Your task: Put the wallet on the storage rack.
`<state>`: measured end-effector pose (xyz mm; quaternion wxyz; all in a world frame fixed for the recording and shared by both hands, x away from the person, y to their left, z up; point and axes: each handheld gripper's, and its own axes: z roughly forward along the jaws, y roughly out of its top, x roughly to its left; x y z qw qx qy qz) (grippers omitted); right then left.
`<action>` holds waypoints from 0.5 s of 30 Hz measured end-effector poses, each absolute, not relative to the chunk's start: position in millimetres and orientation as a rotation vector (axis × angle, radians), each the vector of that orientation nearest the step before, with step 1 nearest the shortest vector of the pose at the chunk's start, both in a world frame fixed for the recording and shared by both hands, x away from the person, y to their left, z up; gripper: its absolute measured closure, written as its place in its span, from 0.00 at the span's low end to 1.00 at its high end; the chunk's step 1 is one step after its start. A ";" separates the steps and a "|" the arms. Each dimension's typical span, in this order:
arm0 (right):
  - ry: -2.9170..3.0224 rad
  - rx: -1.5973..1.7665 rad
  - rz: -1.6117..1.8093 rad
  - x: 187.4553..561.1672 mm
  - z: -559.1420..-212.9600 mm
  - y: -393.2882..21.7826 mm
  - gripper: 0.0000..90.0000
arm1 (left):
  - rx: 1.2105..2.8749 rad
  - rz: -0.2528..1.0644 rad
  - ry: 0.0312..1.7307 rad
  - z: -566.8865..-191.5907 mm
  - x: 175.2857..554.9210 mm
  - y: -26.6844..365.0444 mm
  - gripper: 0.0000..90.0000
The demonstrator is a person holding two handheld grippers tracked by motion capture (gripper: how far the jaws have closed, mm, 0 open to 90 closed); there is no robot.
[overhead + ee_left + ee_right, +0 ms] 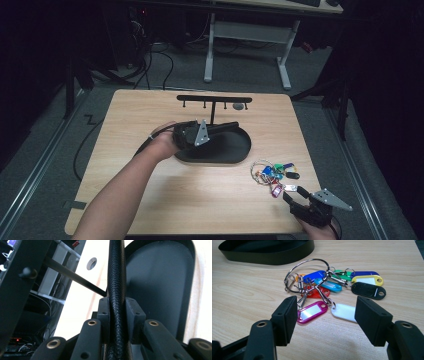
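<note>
Tongs: left (117,307) clamp a black rod (116,270) over the tray (235,147); right (324,317) gape before tags (332,285).

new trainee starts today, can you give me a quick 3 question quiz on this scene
1. True or false: the left gripper has its jaws closed on a black braided rod.
2. Which tag lies nearest the right gripper? A) pink tag B) green tag C) dark blue tag
3. Fill in: the black tray rests on a light ____ table.

Key:
1. True. In the left gripper view the pads press the rod from both sides.
2. A. The pink tag of the key tag bunch lies just ahead of the open jaws, untouched.
3. Wooden.
</note>
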<state>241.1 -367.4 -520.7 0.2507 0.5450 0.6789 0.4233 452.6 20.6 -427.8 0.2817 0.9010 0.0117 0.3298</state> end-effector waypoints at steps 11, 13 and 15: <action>1.850 1.483 1.150 240.8 -521.1 -367.6 0.39 | 2.405 0.853 0.016 -442.6 465.7 18.6 0.85; 1.851 1.482 1.149 240.6 -521.3 -367.6 0.39 | 2.419 0.856 0.000 -444.7 464.8 17.2 0.85; 1.849 1.484 1.148 240.5 -521.5 -367.6 0.39 | 2.432 0.864 -0.023 -447.4 463.2 15.7 0.85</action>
